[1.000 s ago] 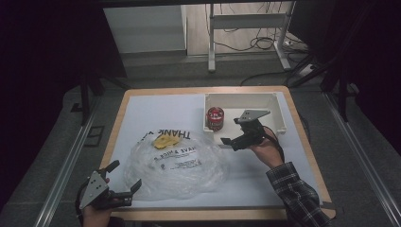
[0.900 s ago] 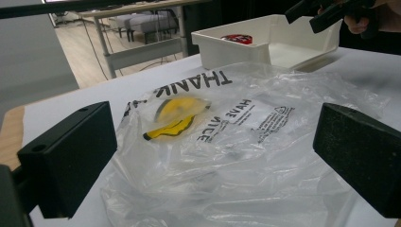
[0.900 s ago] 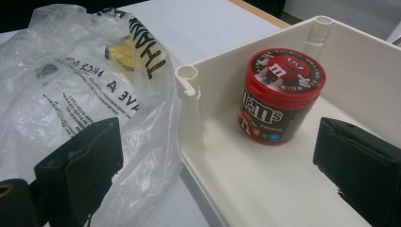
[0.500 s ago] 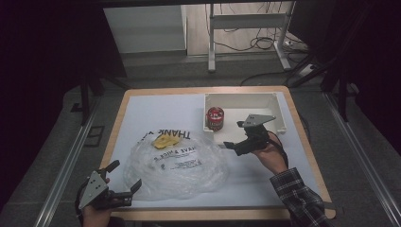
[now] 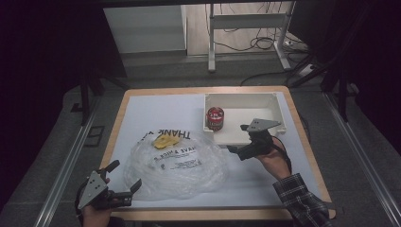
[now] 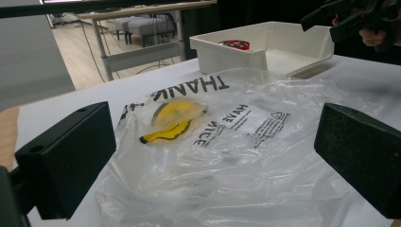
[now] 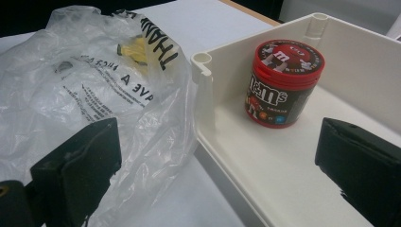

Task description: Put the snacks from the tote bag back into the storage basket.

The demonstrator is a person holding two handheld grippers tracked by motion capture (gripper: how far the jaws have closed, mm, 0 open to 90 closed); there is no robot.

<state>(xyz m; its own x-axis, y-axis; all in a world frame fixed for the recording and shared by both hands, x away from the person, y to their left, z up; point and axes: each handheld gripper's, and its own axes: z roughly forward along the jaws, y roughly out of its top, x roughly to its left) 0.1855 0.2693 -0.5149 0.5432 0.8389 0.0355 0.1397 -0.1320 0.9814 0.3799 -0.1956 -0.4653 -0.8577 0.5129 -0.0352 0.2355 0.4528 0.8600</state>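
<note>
The table (image 5: 156,113) has a white top with a wooden rim. Past its far edge stand a white panel (image 5: 144,28) and a white metal frame (image 5: 211,42), with black cables (image 5: 246,45) on the floor. A metal rail (image 5: 66,165) runs along the table's left edge.

Right claw (image 5: 237,142) over the tray's (image 5: 279,105) near edge. Can (image 5: 215,118) in the tray, just beyond that claw. Bag (image 5: 177,163) on the desk (image 5: 142,109), left of it, against the tray; left claw (image 5: 124,176) at the bag's near-left edge.
</note>
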